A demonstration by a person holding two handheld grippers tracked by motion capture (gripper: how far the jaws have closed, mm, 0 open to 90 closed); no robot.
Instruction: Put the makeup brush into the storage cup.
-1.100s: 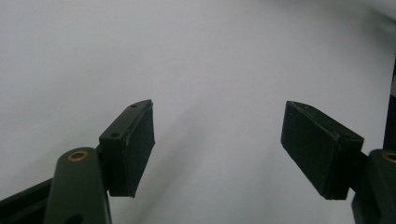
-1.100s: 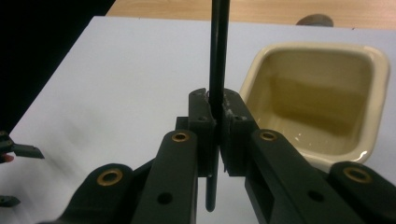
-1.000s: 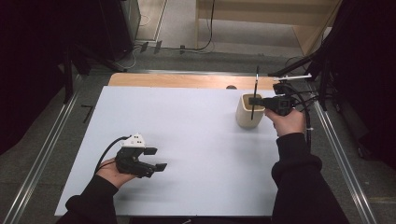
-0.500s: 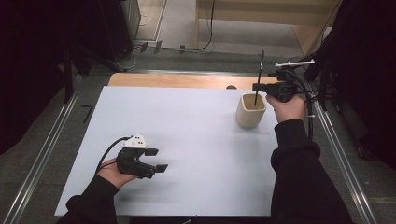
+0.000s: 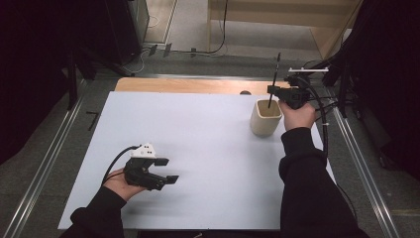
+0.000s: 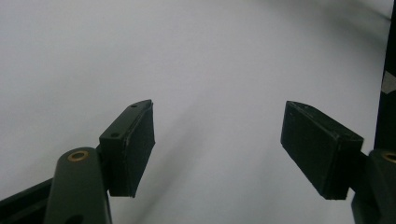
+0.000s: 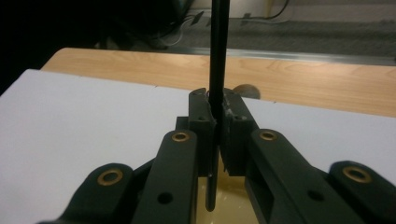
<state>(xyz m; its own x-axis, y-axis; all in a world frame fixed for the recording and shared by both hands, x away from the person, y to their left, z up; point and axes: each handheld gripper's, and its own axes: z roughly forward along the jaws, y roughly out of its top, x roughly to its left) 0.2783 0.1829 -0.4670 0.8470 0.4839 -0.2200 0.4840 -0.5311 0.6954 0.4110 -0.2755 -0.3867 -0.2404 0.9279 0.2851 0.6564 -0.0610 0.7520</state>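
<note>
Stick (image 5: pixel 274 82) now lifted higher above cup (image 5: pixel 265 118).

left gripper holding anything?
No: in the left gripper view the left gripper has its jaws wide apart with only the bare white table sheet between them.
</note>
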